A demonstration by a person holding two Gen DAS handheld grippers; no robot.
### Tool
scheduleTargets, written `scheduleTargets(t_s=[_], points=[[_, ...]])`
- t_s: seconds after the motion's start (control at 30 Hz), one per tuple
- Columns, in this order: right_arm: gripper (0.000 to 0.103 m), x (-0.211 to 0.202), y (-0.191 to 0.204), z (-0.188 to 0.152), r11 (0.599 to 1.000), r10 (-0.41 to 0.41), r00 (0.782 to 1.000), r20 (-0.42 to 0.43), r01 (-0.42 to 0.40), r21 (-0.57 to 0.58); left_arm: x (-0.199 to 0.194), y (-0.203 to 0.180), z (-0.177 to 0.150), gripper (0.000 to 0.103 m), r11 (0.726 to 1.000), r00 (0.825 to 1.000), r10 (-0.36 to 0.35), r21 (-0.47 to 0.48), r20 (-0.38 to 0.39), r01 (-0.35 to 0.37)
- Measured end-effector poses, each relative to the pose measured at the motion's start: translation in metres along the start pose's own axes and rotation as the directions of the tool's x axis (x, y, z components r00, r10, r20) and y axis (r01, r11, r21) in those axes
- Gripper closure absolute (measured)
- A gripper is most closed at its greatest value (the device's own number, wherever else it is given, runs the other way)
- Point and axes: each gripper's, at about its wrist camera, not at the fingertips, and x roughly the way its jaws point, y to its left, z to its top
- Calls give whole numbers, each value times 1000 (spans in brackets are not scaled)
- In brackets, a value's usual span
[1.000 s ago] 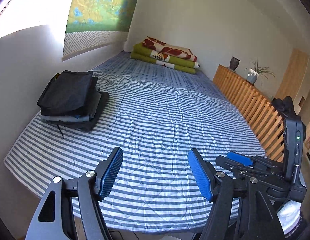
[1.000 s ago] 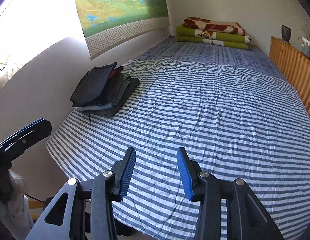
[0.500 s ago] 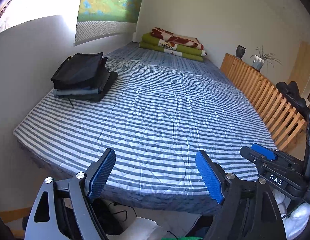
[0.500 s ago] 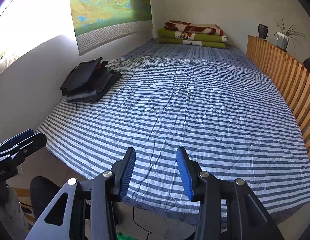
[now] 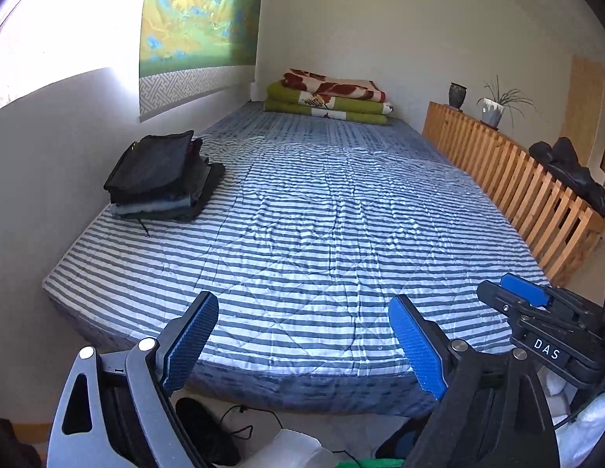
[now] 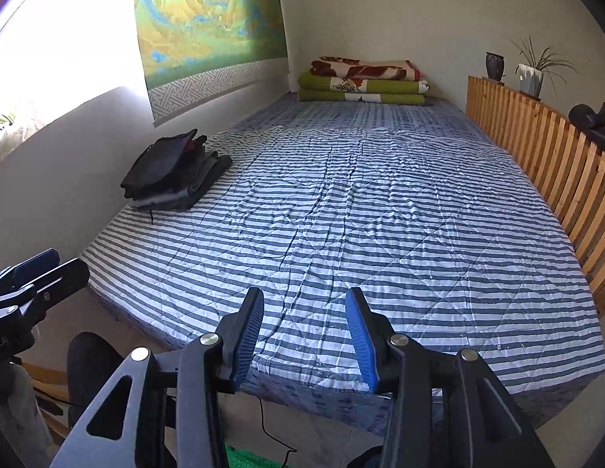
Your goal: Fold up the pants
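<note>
Striped blue-white quilted bedspread (image 5: pixel 322 241) lies bare; folded dark pants stack (image 5: pixel 162 179) at ten o'clock; left gripper (image 5: pixel 302 345), jaws just widening, and right gripper (image 6: pixel 304 335) both empty; best fetch another pair, spreading it flat mid-bed.

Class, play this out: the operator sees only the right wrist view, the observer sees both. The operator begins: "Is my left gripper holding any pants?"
Observer: No. The left gripper has just been opening. Its blue pads stand wide apart with nothing between them, and only the blue-and-white striped bedcover lies beyond.
Operator: What is on the floor below it?
Observer: A white rounded object. I cannot tell what it is.
Operator: What stands past the wooden slatted rail?
Observer: A light wooden door panel, against the far wall.
</note>
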Motion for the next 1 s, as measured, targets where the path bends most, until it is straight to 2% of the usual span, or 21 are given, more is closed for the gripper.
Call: scheduleTargets(t_s=[0.13, 0.33, 0.57, 0.67, 0.83, 1.0], points=[[55, 14, -1, 4, 1000, -20, 1000, 2, 20, -5, 24, 3, 4, 11, 1000, 999, 6, 11, -33, -5], [54, 55, -5, 5, 1000, -24, 998, -58, 25, 3, 67, 23, 6, 11, 998, 996, 39, -38, -80, -42], [54, 83, -2, 11, 999, -13, 996, -94, 10, -33, 93, 42, 8, 11, 993, 991, 78, -83, -108, -88], [48, 86, -1, 13, 999, -2, 995, -97, -1, -33, 98, 46, 11, 11, 991, 991, 81, -96, -110, -92], [34, 89, -2, 16, 999, -31, 996, -83, 29, -27, 107, 50, 11, 10, 990, 990, 83, -101, -115, -95], [30, 93, 1, 14, 999, -36, 995, -92, 33, -31, 113, 51, 8, 10, 990, 989, 81, -103, -125, -95]])
